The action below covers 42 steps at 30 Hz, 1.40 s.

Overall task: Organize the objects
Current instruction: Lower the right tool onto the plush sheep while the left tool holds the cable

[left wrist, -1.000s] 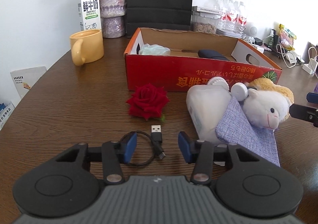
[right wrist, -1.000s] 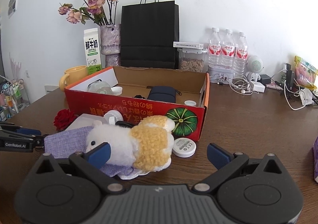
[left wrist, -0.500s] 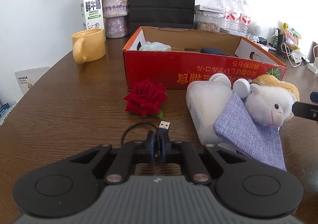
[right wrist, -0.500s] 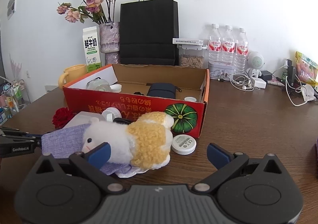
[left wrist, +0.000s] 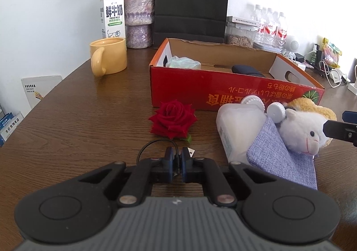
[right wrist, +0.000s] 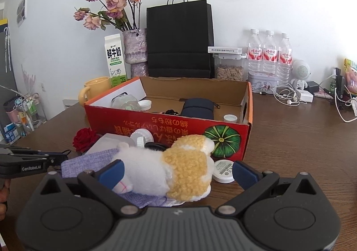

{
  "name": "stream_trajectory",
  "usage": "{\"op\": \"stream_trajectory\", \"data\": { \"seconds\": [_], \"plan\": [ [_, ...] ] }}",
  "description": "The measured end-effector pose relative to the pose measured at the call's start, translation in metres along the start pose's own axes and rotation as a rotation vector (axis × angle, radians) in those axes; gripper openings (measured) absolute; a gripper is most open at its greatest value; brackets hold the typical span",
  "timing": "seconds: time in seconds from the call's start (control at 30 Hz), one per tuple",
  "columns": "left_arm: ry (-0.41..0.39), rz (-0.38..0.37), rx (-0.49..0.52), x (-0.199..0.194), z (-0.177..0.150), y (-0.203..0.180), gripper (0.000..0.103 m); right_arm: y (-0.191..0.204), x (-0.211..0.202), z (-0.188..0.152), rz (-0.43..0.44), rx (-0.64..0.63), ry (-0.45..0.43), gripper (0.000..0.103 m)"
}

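Black USB cable [left wrist: 156,146], short and looped, near the counter's [left wrist: 73,130] front edge, just before the red rose [left wrist: 173,122]. Left hand-held gripper [left wrist: 176,163]: clamped on the cable near its plug. Right hand-held gripper [right wrist: 176,171]: jaws wide, straddling the plush sheep [right wrist: 169,168] (nothing held). Risk: the thin cable slipping free, or its loop dragging the rose, on the way to the red cardboard box [left wrist: 223,88].

the left gripper [left wrist: 176,163] points down at a slant, its jaws pinched shut on a black usb cable [left wrist: 156,145] between the blue pads. the right gripper [right wrist: 176,173] also tilts downward, its jaws spread wide, with a plush sheep [right wrist: 169,168] between them.
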<state>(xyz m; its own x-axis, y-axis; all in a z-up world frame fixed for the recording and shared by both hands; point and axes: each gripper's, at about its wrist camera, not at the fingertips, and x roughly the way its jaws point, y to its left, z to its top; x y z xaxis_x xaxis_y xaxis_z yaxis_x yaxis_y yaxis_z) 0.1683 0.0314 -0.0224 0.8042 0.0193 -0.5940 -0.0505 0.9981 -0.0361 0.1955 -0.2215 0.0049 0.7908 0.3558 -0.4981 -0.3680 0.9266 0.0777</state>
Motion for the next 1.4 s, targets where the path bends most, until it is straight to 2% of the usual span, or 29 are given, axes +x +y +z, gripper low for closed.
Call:
{"op": "stream_trajectory", "data": {
  "seconds": [0.27,0.4,0.73,1.07,1.1,1.17,1.2,1.23,1.37,1.4],
  "plan": [
    [-0.003,0.008,-0.027,0.000,0.001,0.006,0.008,0.012,0.012,0.010,0.033,-0.006,0.018,0.103],
    [0.005,0.005,-0.029,0.003,0.000,0.007,0.008,0.017,0.024,0.010,-0.011,-0.004,0.047,0.103],
    [0.023,-0.005,-0.040,0.006,-0.004,0.010,0.008,0.017,0.032,0.011,-0.011,-0.030,0.079,0.103],
    [0.028,-0.011,-0.026,0.006,-0.004,0.008,0.010,0.019,0.032,0.008,-0.009,-0.052,0.070,0.103],
    [0.029,-0.016,-0.023,0.006,-0.004,0.008,0.012,0.018,0.032,0.009,-0.006,-0.053,0.070,0.103],
    [0.041,-0.030,-0.014,0.007,-0.004,0.007,0.023,0.017,0.032,0.009,0.000,-0.052,0.072,0.103],
    [0.047,-0.029,-0.009,0.009,-0.005,0.006,0.038,0.016,0.032,0.009,0.002,-0.050,0.072,0.103],
    [0.049,-0.027,0.000,0.009,-0.005,0.004,0.042,0.016,0.032,0.009,0.004,-0.049,0.072,0.103],
    [0.049,-0.021,0.037,0.012,-0.006,0.000,0.039,0.016,0.032,0.008,0.003,-0.056,0.065,0.103],
    [0.045,-0.018,0.042,0.012,-0.006,-0.001,0.026,0.017,0.032,0.007,0.001,-0.061,0.063,0.103]
  ]
}}
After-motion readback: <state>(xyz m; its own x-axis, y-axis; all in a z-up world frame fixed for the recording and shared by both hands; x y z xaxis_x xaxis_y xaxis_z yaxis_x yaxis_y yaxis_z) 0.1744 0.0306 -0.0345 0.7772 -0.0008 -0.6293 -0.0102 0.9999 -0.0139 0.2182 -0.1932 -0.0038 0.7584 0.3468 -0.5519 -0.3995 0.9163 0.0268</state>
